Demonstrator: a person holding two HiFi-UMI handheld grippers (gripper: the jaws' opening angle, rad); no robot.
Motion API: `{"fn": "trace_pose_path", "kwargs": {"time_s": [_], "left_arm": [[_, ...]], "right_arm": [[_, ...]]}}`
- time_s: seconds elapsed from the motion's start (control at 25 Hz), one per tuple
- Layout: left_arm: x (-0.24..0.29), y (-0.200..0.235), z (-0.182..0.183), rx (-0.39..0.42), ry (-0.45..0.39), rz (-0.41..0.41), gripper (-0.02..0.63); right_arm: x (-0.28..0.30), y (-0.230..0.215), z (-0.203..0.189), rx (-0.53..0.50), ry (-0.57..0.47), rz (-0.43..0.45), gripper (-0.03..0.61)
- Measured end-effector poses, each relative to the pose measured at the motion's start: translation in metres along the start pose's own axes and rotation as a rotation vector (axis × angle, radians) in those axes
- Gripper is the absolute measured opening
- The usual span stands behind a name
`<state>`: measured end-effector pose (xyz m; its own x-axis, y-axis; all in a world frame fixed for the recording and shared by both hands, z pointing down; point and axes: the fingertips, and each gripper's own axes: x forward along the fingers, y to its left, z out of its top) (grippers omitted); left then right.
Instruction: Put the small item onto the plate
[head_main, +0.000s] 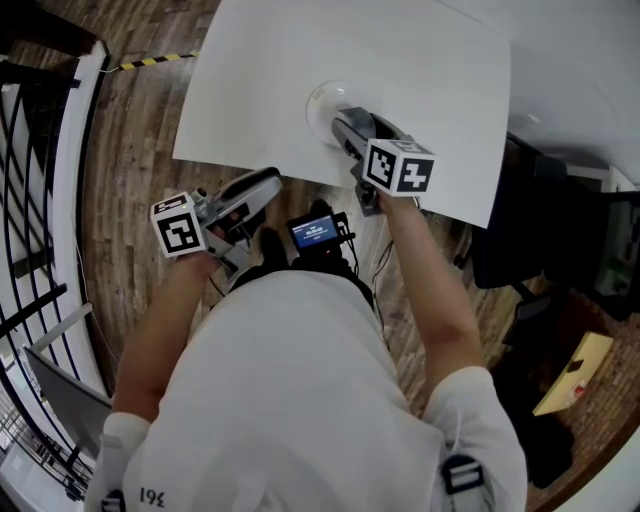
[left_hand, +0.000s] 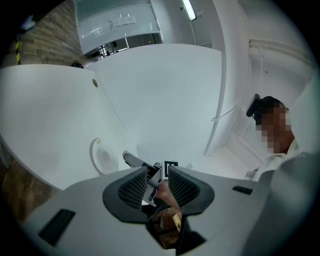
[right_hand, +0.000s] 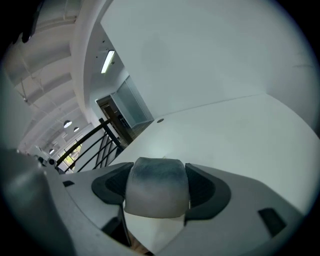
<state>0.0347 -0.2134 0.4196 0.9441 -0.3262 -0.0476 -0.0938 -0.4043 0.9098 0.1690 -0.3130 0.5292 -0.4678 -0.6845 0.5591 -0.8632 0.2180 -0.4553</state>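
The right gripper (head_main: 347, 128) clamps the small grey-white rounded item (right_hand: 156, 187) over the round white plate's (head_main: 322, 100) rim, seemingly to set it down; the left gripper (head_main: 262, 187), jaws apart and empty, waits clear.

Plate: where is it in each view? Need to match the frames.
Head view: plate top centre on the white table, partly under the right gripper.
Left gripper view: plate left of centre, beside the right gripper's tip.
Right gripper view: cannot make it out; the small item clamped in the jaws blocks the middle.
Shared landmark: the white table, in all three.
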Motion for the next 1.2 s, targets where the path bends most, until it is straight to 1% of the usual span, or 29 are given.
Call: {"fn": "trace_pose_path", "kwargs": {"time_s": [0.12,0.36,0.52,0.72,0.96,1.12,1.2], "left_arm": [[0.001,0.010,-0.004,-0.014,0.014,0.028,0.114],[0.003,0.023,-0.013,-0.029,0.028,0.070,0.114],[0.004,0.028,-0.014,-0.039,0.028,0.082,0.114],[0.003,0.031,-0.016,-0.046,0.022,0.093,0.114],[0.005,0.030,-0.014,-0.049,0.016,0.095,0.114],[0.004,0.031,-0.017,-0.078,0.020,0.107,0.114],[0.004,0.031,-0.017,-0.078,0.024,0.110,0.114]], "right_arm": [[0.016,-0.011,-0.006,-0.092,0.048,-0.044,0.319],[0.042,-0.025,-0.016,-0.323,0.139,-0.112,0.319],[0.054,-0.030,-0.018,-0.417,0.179,-0.155,0.318],[0.065,-0.040,-0.020,-0.471,0.194,-0.210,0.319],[0.071,-0.044,-0.019,-0.476,0.179,-0.232,0.319],[0.073,-0.043,-0.017,-0.471,0.161,-0.237,0.319],[0.073,-0.043,-0.017,-0.465,0.154,-0.237,0.319]]}}
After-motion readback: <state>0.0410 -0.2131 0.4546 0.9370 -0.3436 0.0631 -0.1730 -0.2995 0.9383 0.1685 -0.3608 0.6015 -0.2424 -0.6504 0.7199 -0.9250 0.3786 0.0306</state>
